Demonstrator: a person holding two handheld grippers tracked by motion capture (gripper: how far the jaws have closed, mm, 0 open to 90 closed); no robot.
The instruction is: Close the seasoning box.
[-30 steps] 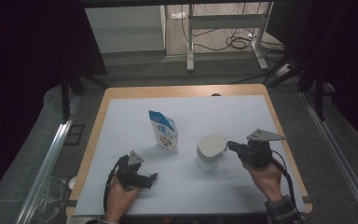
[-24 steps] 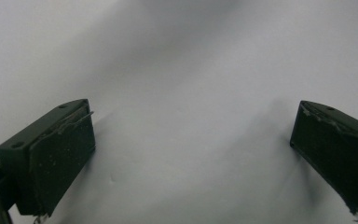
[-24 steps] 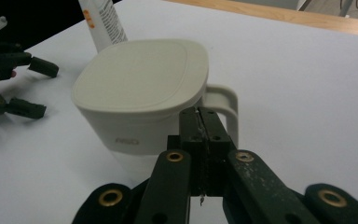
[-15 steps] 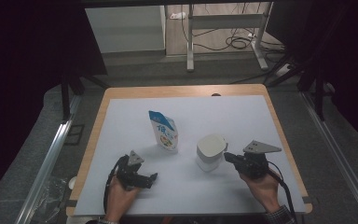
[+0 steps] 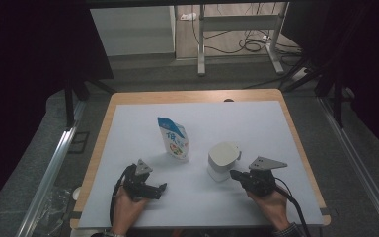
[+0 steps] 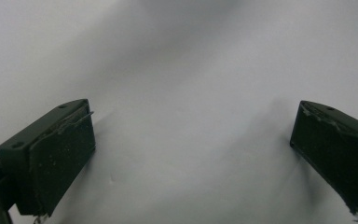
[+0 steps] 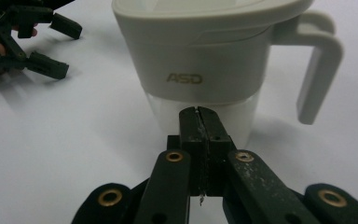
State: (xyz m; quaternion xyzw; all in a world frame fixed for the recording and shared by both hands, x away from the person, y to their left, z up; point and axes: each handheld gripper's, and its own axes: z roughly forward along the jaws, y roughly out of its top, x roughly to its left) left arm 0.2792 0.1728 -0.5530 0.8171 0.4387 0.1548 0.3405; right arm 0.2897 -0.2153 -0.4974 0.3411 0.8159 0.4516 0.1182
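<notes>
White jug [image 5: 222, 160] stands mid-counter beside a pouch [image 5: 173, 138], the right gripper [image 7: 199, 113] levelled just short of its body with jaws pressed together and empty, perhaps to nudge it, while the left gripper [image 5: 162, 188] rests wide open, empty.

In the right gripper view, the top edge crops the lid of the off-white plastic jug with a clear lower body [image 7: 200, 60], and the closed black right gripper [image 7: 199, 112] hides part of its clear base. At nine o'clock, the open black left gripper [image 7: 51, 46] is cut off. In the high view, lettering on the blue-and-white printed pouch [image 5: 174, 138] is too small to read.
</notes>
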